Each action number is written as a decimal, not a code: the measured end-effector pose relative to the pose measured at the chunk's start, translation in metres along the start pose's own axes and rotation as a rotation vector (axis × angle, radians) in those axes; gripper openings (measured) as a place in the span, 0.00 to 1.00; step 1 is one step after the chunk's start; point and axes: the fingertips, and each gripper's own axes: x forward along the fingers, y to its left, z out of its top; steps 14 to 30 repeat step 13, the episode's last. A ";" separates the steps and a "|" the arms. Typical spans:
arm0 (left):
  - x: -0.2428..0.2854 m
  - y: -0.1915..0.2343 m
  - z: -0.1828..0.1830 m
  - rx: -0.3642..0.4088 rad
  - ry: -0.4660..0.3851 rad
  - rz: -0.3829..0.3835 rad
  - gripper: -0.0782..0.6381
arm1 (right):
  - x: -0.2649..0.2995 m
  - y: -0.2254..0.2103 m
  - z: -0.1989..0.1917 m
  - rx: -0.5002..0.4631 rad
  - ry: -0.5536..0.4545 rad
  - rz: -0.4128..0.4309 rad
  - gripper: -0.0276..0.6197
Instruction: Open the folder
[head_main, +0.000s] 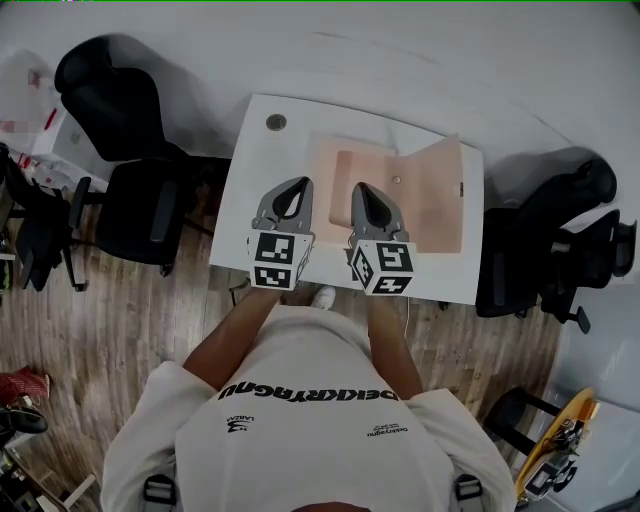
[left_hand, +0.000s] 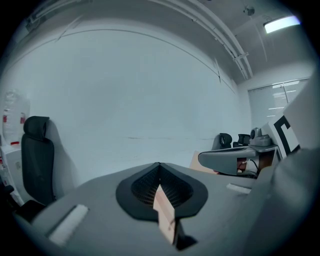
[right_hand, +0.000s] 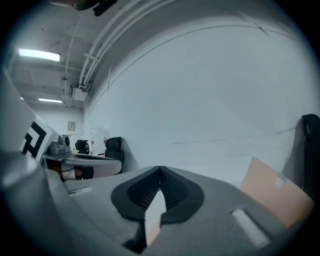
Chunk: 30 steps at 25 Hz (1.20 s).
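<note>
A pink folder (head_main: 340, 165) lies open on the white table (head_main: 250, 215). Its right-hand cover (head_main: 435, 195) stands tilted up, and it shows as a tan flap (right_hand: 272, 195) in the right gripper view. My left gripper (head_main: 300, 185) hovers by the folder's left edge, jaws shut (left_hand: 160, 165). My right gripper (head_main: 362, 190) is over the folder's middle, jaws shut (right_hand: 160, 170), with nothing gripped. Both point almost level toward the far wall. Each gripper shows in the other's view: the right gripper (left_hand: 235, 159) and the left gripper (right_hand: 85, 161). A pink sliver of folder shows through each jaw gap.
A round cable grommet (head_main: 276, 123) sits at the table's far left corner. Black office chairs stand left (head_main: 130, 120) and right (head_main: 560, 240) of the table. A white wall rises behind it. The floor is wood.
</note>
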 end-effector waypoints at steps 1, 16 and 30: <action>-0.001 0.000 0.001 0.000 -0.002 0.003 0.10 | 0.000 0.001 0.000 0.000 -0.001 0.002 0.04; -0.006 0.000 0.002 0.006 -0.014 0.018 0.10 | -0.001 0.005 0.000 -0.002 -0.007 0.011 0.04; -0.006 0.000 0.002 0.006 -0.014 0.018 0.10 | -0.001 0.005 0.000 -0.002 -0.007 0.011 0.04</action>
